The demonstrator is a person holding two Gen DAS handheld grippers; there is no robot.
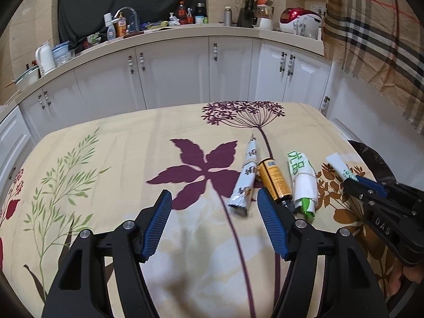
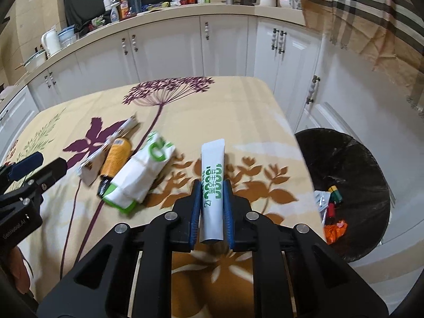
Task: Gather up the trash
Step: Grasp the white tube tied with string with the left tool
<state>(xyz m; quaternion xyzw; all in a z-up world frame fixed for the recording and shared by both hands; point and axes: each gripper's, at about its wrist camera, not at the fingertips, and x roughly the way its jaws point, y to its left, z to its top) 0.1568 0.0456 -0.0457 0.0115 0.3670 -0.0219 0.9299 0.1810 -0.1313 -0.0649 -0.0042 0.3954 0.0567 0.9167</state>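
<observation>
My right gripper is shut on a white tube with green print, held just above the flowered tablecloth; the same tube shows at the right of the left wrist view. My left gripper stands open over the cloth, its jaws either side of the near end of a rolled silver wrapper. Beside the wrapper lie an orange bottle and a crumpled white-and-green packet. The wrapper, bottle and packet also lie left of the held tube.
A black-lined trash bin stands on the floor off the table's right edge, with several scraps inside. White cabinets and a cluttered counter run behind the table. A plaid cloth hangs at the upper right.
</observation>
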